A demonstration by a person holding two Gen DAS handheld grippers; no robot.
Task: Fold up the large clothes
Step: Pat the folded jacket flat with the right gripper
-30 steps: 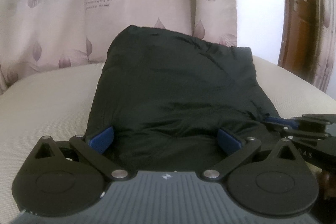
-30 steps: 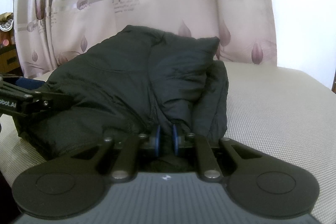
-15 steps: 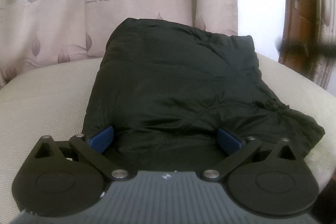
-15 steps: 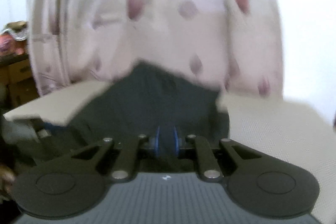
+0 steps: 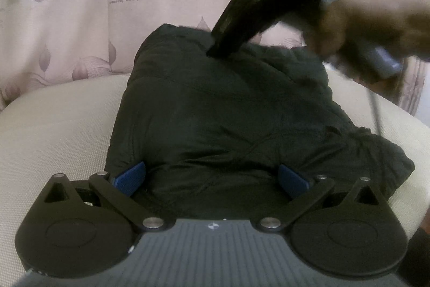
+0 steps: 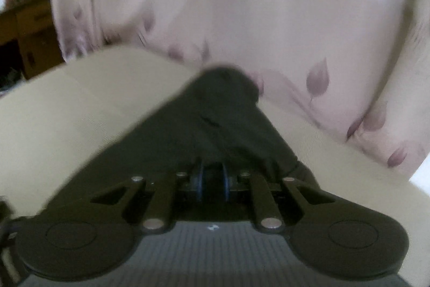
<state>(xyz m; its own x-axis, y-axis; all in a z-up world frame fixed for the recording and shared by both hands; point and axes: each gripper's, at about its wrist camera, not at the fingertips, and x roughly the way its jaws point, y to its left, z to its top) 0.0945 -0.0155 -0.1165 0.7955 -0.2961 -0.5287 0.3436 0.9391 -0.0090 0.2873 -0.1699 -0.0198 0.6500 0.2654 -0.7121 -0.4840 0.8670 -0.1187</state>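
A black padded jacket [image 5: 223, 109] lies folded in a bundle on a beige cushioned surface [image 5: 53, 120]. My left gripper [image 5: 211, 178] is open, its blue pads wide apart at the jacket's near edge. My right gripper [image 6: 212, 184] has its jaws nearly together with black jacket fabric [image 6: 215, 120] between them. In the left wrist view the right gripper [image 5: 223, 45] is a blurred dark shape with a hand behind it, above the far end of the jacket.
A pale curtain [image 5: 80, 4] with leaf prints and the word "love" hangs behind the cushion. A brown wooden door frame [image 5: 414, 18] stands at the right. Brown boxes [image 6: 32, 36] sit at the far left in the right wrist view.
My right gripper has left the jacket's near right corner and swung up and over to its far end, still shut on fabric. My left gripper has stayed open in place.
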